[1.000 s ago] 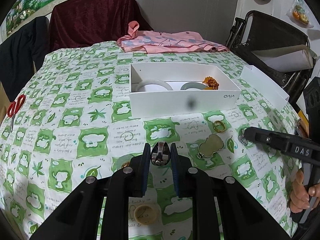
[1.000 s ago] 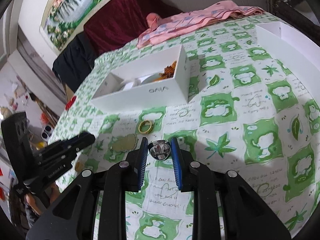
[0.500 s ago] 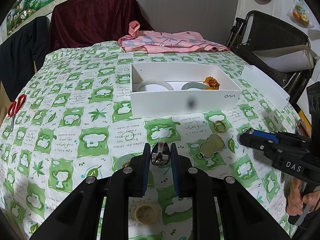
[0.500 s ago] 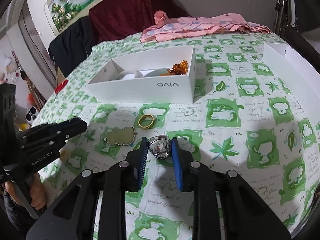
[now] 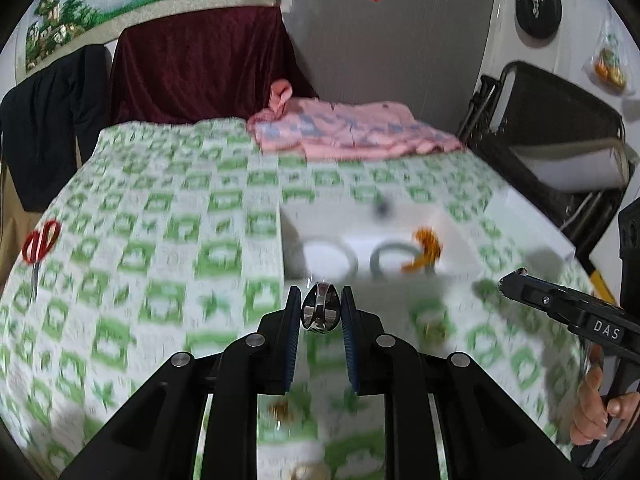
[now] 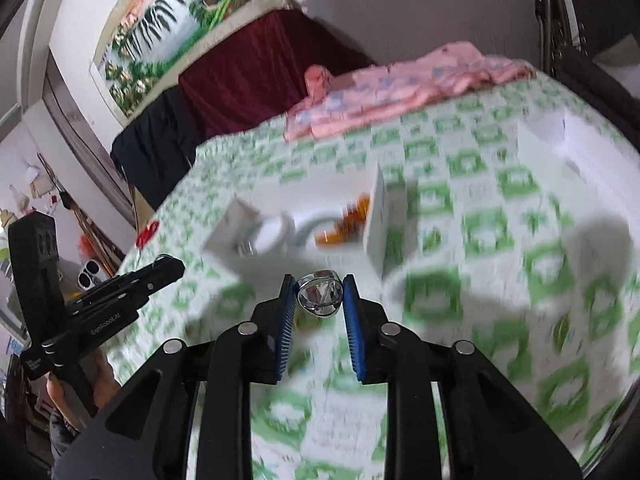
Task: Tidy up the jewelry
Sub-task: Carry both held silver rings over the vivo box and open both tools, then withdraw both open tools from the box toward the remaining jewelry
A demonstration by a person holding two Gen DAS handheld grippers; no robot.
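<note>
My left gripper (image 5: 321, 312) is shut on a silver ring (image 5: 320, 313) and holds it above the cloth, just short of the white box (image 5: 292, 248). My right gripper (image 6: 319, 296) is shut on another silver ring (image 6: 320, 294), in the air in front of the same white box (image 6: 378, 220). The box holds two pale bangles (image 5: 332, 258) and an amber bead string (image 5: 426, 246). Both views are blurred by motion. Each gripper shows in the other's view: the right gripper (image 5: 516, 280) and the left gripper (image 6: 168, 268).
The green-and-white patterned cloth (image 5: 160, 264) covers the table. Red scissors (image 5: 38, 244) lie at its left edge. Pink clothing (image 5: 352, 132) lies at the far end. A white lid (image 6: 576, 148) lies to the right. Small blurred jewellery pieces (image 5: 434, 330) lie on the cloth near me.
Both grippers have risen from the cloth and moved forward toward the white box, each still holding its ring. The views have become blurred.
</note>
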